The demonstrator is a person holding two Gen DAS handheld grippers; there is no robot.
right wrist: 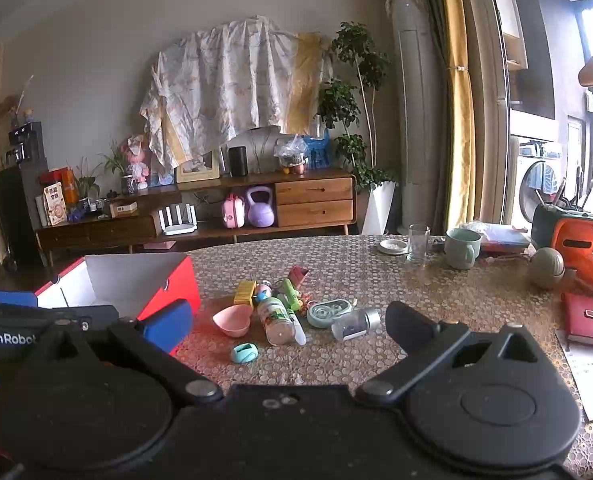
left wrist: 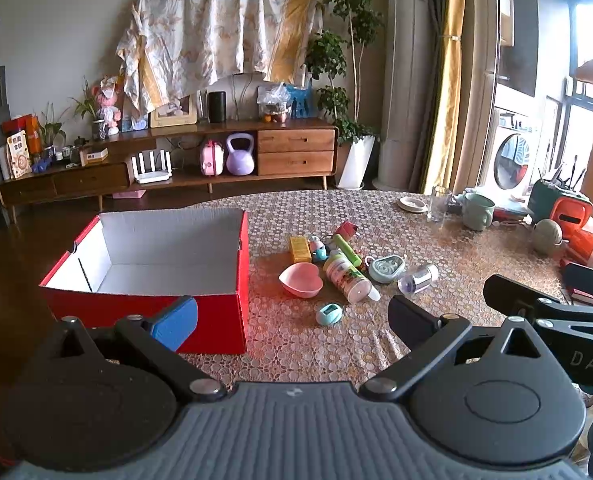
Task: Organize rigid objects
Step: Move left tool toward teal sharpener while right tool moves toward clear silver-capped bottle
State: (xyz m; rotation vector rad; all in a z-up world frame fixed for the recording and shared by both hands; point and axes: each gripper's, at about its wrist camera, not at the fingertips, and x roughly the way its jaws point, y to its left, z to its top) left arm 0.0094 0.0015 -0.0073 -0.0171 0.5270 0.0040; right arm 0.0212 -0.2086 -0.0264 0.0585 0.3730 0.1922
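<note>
Your right claw [right wrist: 292, 326] is spread wide and holds nothing. The pink heart bowl [right wrist: 232, 320] and toppled bottle [right wrist: 278, 320] lie just ahead of it on the bench [right wrist: 436, 292]. The red box [right wrist: 136, 284] sits ahead to its left.

Box [left wrist: 148, 268] on table [left wrist: 436, 240], left of item pile [left wrist: 336, 268].

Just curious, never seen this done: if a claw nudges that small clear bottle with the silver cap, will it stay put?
Probably not. The clear bottle lies on its side and looks round, so it would likely roll across the tablecloth. It looks small and mostly empty, so probably light. Its smooth wall may slip between the pads.
</note>
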